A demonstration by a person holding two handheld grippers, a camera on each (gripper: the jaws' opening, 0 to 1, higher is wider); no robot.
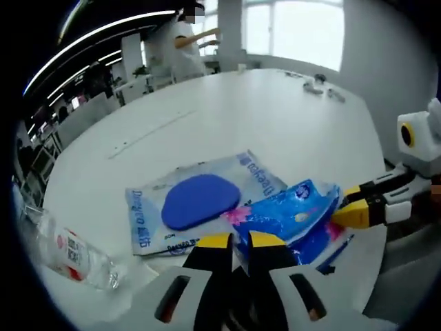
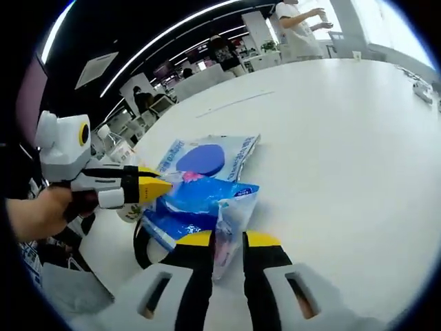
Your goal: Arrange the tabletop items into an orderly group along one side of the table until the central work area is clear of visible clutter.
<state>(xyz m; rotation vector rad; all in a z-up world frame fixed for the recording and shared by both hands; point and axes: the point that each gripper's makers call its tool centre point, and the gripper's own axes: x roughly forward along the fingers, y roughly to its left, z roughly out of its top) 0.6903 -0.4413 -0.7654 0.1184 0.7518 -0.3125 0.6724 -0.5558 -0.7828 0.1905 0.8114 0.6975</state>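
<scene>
Two claws, left (image 1: 238, 243) and right (image 2: 227, 241), pinch one blue bag (image 2: 196, 203) beside the flat packet (image 1: 200, 200); limp, slippery plastic, best held by its edges.

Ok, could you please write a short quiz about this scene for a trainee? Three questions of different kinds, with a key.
1. True or false: the clear plastic bottle with a red-and-white label stands upright on the white table.
2. Multiple choice: which thing lies between the jaws of both the left gripper and the right gripper? A, the crumpled blue plastic bag. B, the clear flat packet with a blue oval inside. C, the bottle.
3. Short answer: in the right gripper view, what holds the left gripper?

Key: 1 false, it lies on its side. 2 A. 3 a person's hand.
</scene>
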